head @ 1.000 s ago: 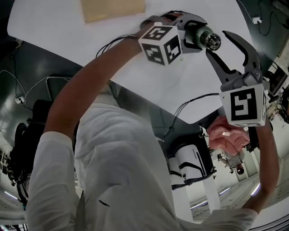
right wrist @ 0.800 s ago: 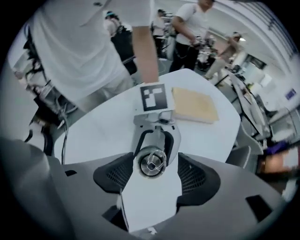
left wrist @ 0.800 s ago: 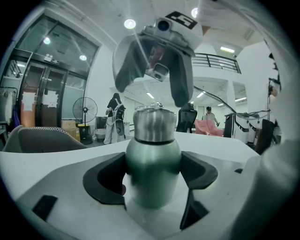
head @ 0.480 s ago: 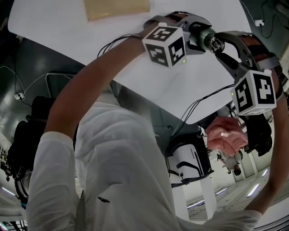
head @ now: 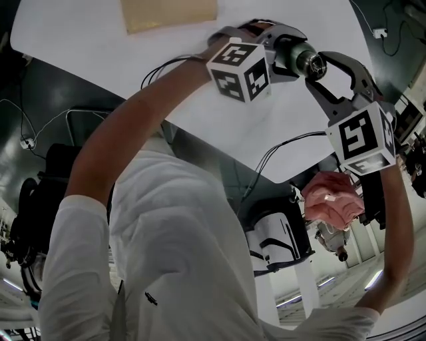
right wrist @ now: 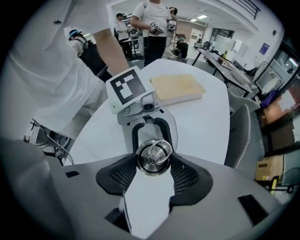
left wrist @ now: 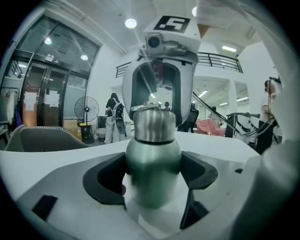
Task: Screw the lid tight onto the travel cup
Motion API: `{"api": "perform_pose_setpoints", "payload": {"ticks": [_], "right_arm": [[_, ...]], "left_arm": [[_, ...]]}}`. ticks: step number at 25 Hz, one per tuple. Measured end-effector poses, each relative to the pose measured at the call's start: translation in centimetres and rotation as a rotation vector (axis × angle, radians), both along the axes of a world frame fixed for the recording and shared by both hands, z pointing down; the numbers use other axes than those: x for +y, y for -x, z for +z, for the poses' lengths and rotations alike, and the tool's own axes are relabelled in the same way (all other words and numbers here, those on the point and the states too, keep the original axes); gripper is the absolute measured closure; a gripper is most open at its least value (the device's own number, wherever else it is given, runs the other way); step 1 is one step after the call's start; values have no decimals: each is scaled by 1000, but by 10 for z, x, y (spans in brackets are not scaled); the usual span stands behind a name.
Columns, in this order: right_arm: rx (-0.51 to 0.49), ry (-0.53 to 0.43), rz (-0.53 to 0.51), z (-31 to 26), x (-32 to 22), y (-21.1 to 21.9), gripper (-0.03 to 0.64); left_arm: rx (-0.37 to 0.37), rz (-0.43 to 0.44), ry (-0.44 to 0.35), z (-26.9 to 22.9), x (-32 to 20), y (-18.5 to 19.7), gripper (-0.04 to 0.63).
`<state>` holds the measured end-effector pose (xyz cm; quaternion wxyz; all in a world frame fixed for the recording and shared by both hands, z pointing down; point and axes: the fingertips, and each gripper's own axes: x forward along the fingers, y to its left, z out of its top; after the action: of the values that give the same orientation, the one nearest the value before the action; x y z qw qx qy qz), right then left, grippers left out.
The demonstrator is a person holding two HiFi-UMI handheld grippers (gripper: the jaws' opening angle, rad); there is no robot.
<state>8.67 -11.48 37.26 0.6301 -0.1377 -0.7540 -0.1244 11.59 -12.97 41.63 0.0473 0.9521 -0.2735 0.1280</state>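
Observation:
The green travel cup (head: 291,54) is held level above the white table (head: 80,40), with my left gripper (head: 283,56) shut on its body. In the left gripper view the cup (left wrist: 152,159) fills the gap between the dark pads, and its steel lid (left wrist: 154,123) points away. My right gripper (head: 318,70) faces the cup end-on. Its jaws are closing around the lid (right wrist: 153,153). In the right gripper view both pads of that gripper (right wrist: 153,163) meet the lid's rim, and the lid's ring handle faces the camera.
A pale wooden board (head: 170,12) lies on the table beyond the cup, also seen as the board (right wrist: 177,88) in the right gripper view. Cables hang from both grippers. Chairs and several people stand around the table (right wrist: 206,126).
A second ago the right gripper stood wide open just beside the lid. It has since come onto the lid, rolled a little, and its jaws have narrowed around it. The left gripper holds steady.

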Motion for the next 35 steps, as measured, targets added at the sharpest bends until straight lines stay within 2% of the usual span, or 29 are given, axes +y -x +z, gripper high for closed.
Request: {"api": "perform_pose_setpoints", "payload": {"ticks": [9,16,21,25,29,32,35], "right_arm": [[-71,10,259,2,-1,5,396],[-119,1,383,1,-6,8,396],[-200,-15,402,-1,-4,7,393],[-263,-14,486,-5,-2,11,377],[-327,-28,528,-18,1,14,371],[-419,-13,641,-36,3,12,371],[-528,-17,755,-59,1,2,371]], "left_arm": [[1,-18,8,3,2,2,241],[-3,-27,3,3,-2,4,241],[-15,-17,19,3,2,2,241],[15,-6,126,6,4,2,239],[45,-47,166,-3,10,11,239],[24,-74,159,-15,18,25,241],[12,-140,159,-34,26,40,241]]}}
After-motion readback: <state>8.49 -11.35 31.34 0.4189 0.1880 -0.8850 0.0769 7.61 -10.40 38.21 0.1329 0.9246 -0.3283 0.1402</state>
